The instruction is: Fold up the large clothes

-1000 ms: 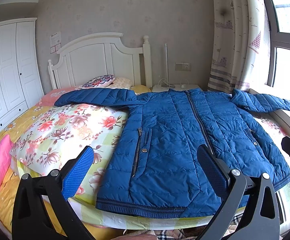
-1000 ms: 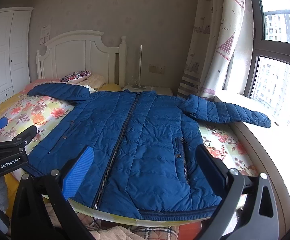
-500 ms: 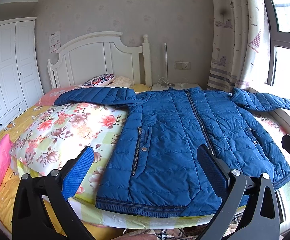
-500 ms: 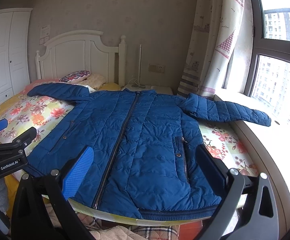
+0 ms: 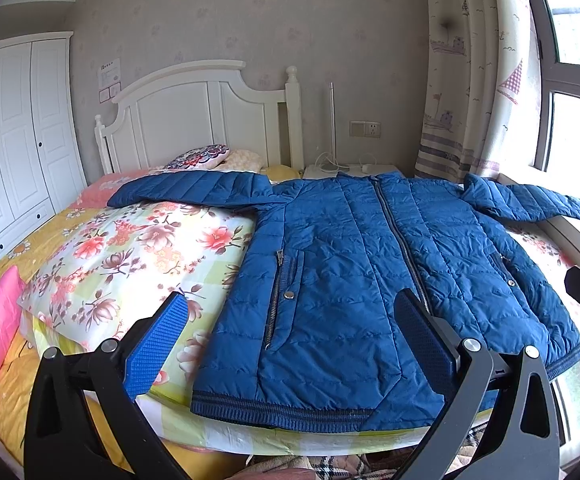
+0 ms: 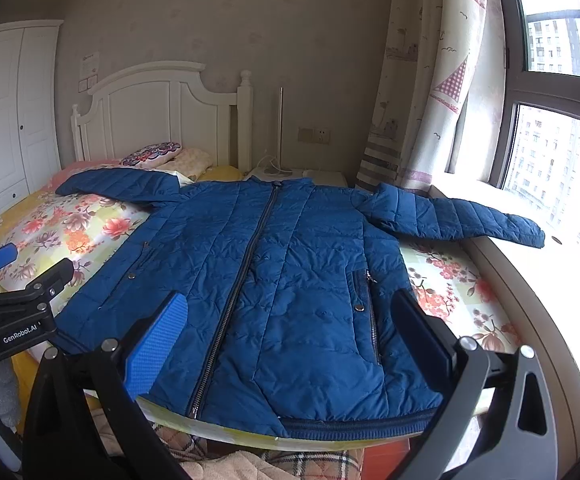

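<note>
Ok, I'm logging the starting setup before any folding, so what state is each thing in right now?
Blue quilted puffer jacket: spread flat, front up, zipped shut, both sleeves out sideways, unfolded.
Left tool: open, holding nothing, above the jacket's hem.
Right tool: open, holding nothing, above the hem.
White wardrobe: doors shut.
Patterned curtain: drawn aside from the window.
Floral pillow: lying on the bed beside the jacket.

Both wrist views looked from the foot of the bed (image 5: 90,248) toward the headboard (image 5: 194,120), close above the jacket (image 5: 369,280) hem. The left view sat farther left; both shared jacket, headboard and curtain (image 6: 421,92).
</note>
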{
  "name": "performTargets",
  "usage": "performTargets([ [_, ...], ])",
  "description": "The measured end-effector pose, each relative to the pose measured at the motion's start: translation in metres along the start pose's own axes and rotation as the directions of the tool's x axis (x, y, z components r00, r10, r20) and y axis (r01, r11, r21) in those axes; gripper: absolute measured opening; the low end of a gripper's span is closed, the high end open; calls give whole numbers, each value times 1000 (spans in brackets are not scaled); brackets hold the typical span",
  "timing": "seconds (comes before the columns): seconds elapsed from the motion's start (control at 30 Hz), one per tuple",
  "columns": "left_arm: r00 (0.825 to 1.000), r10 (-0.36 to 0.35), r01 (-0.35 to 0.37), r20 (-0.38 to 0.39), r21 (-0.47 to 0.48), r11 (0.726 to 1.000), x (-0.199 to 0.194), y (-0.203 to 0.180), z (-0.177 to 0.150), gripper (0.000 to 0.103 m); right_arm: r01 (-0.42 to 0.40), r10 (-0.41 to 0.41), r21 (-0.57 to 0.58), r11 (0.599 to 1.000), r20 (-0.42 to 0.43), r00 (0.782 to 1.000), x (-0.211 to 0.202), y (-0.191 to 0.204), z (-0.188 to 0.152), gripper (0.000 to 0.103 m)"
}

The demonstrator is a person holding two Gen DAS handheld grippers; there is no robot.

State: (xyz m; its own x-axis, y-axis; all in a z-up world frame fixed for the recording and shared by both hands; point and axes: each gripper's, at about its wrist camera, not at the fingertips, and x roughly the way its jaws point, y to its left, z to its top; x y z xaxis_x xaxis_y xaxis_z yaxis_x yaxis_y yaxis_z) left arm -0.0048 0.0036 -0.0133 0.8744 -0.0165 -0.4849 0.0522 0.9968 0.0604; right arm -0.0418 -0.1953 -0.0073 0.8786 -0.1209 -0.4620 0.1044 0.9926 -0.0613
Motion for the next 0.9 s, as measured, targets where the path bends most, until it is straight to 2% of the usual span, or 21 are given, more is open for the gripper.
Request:
performTargets([
  [0.9,1000,-4,5,-7,6,1000,1,0,0,99,-5,5,10,1000,-7,1000,3,-1,-1,101],
])
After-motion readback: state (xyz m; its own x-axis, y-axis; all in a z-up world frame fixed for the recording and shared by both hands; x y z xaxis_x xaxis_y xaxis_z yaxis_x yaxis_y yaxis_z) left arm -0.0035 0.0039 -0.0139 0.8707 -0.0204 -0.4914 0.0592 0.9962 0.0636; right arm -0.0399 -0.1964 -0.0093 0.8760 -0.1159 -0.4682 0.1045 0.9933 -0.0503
